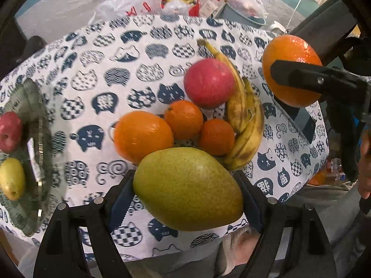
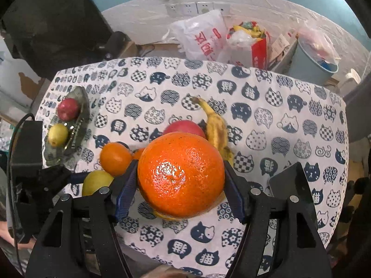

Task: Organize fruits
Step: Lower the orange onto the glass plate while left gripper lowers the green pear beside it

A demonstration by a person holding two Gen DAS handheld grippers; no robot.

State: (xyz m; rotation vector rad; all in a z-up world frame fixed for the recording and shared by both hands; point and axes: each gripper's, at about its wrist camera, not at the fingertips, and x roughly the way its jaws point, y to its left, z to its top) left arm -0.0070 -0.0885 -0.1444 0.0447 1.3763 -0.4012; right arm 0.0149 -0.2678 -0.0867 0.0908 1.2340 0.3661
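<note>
- Left wrist view: the left gripper [image 1: 187, 192] is gripping a green pear [image 1: 188, 188] across its middle, both pads pressing its sides, holding it clear above the cloth [image 1: 97, 53].
- Lying below it in a loose pile: three oranges [image 1: 143, 136], a red apple [image 1: 208, 82] and bananas [image 1: 245, 118].
- At the left edge a glass dish [image 1: 34, 106] is carrying a second apple and a small yellow-green fruit, possibly another pear; blur is obscuring it.
- Right wrist view: the right gripper [image 2: 180, 178] is clamping a big orange [image 2: 180, 176] at its widest girth, off the table.
- The pile is sitting directly under it; the dish [image 2: 81, 106] is resting well apart at the far left of the cloth.
- Handling, pear: firm but bruisable, and tapering, so gripping the broad belly is looking safest.
- Handling, big orange: heavy, round, glossy peel likely slippery; holding at the equator is keeping it from rolling out.
</note>
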